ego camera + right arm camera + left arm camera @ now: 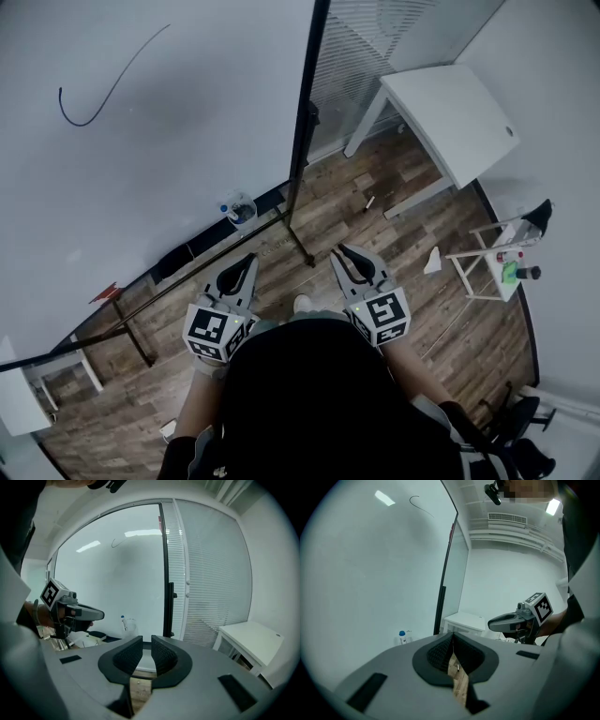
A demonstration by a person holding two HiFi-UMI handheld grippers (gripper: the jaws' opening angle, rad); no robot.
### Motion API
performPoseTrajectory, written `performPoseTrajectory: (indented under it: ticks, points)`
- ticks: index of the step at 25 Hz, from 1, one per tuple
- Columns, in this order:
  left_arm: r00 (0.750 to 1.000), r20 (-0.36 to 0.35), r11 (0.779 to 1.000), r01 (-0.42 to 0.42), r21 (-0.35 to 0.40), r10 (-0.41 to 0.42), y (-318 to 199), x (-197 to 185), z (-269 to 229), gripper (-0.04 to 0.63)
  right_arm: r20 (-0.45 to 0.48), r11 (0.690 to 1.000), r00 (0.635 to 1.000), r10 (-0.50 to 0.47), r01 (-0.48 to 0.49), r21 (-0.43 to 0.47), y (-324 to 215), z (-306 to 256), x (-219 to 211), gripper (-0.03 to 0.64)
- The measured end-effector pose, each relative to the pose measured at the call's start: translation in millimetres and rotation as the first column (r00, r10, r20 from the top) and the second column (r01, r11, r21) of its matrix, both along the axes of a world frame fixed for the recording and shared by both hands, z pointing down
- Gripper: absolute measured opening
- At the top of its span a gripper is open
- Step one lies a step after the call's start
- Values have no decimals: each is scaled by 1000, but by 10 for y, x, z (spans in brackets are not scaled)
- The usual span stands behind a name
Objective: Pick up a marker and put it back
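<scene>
Facing a whiteboard (150,141) on a plank floor (412,246), the left gripper (248,259) is held pressed together, the right gripper (340,250) slightly parted, both empty. What appears to be the marker (368,203), barely made out, is seen on the floor right of the whiteboard.

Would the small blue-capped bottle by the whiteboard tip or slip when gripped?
The bottle stands upright and looks small, so a push near its cap would probably tip it. It looks like clear plastic, so it is likely light and rather slippery.

Two grippers (247,262) (345,255), one whiteboard (159,159), one table (452,111)
</scene>
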State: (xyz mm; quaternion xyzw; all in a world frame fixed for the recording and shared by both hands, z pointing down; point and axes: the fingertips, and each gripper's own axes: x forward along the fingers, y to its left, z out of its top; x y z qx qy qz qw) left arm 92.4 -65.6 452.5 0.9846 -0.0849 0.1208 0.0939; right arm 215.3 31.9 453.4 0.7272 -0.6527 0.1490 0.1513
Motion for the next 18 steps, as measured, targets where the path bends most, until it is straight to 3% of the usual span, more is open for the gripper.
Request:
performPoseTrajectory:
  ticks: [18]
  points:
    - [1000,-6,1000,-9,5,9,89,60,-44,20,-9,999,999,33,-33,27,99,-73,98,83]
